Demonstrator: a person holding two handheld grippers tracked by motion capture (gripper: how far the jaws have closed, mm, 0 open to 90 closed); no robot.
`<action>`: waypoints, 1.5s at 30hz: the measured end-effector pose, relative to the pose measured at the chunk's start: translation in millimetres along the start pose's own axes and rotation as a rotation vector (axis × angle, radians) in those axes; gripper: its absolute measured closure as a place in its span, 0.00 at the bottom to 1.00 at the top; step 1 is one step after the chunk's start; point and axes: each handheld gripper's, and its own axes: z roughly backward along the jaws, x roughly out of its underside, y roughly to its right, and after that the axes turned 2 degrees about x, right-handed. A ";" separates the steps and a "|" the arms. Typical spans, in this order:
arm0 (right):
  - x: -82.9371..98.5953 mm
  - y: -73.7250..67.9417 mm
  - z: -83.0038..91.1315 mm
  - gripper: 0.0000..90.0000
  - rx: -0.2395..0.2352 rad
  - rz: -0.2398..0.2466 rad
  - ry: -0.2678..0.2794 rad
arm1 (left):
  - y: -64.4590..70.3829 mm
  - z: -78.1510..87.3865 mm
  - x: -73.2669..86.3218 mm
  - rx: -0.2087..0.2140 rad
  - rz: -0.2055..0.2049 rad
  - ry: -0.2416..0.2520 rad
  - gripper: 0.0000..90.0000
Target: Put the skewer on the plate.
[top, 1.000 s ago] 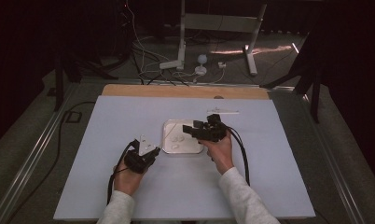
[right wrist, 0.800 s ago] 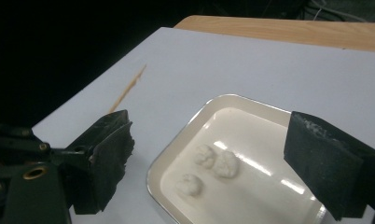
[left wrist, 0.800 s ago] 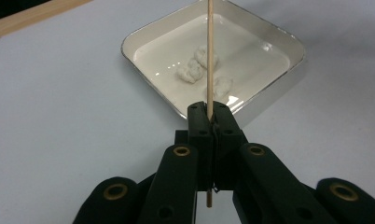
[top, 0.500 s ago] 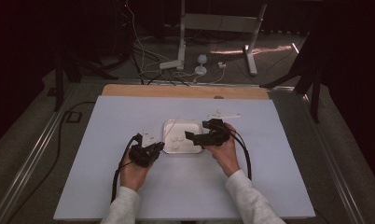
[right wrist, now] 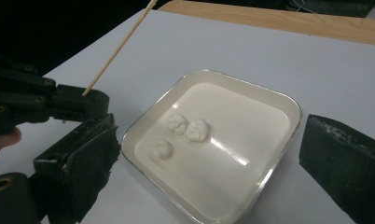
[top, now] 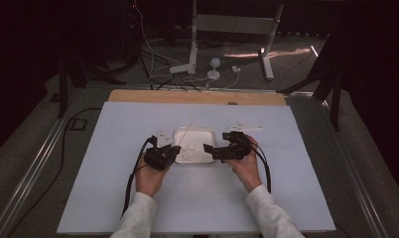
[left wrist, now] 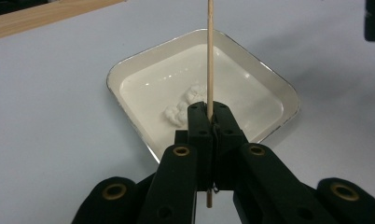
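Wooden and thin, a skewer point(left wrist: 209, 51) is clamped between the closed jaws of the left gripper point(top: 173, 150), rising straight past the jaw tips in the left gripper view and slanting up and away over the table point(top: 113, 148) in the high view. Just beyond those tips sits a white square tray point(top: 203, 134) near the table's middle. Three small white lumps point(right wrist: 181, 133) lie on the tray floor, close together and toward the side nearer the left gripper; the rest of the floor is bare and glossy. The right gripper point(top: 207, 148) hovers at the tray's opposite edge, its jaws spread wide with nothing between them; in its own view one jaw stands on each side of the tray. The two grippers face each other across the tray, each held in a hand point(top: 149, 179) whose pale sleeve comes in from the bottom edge.
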 end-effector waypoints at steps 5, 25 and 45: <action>2.6 1.7 6.4 0.05 0.004 -0.003 0.010 | -1.7 -5.2 -2.0 -0.001 0.023 -0.002 0.99; 19.2 15.5 41.2 0.05 0.060 -0.005 0.044 | -9.9 -35.8 0.8 -0.024 0.063 -0.091 0.99; 34.4 25.9 72.3 0.04 0.106 0.022 0.062 | -20.5 0.0 -4.4 0.058 0.103 0.092 0.24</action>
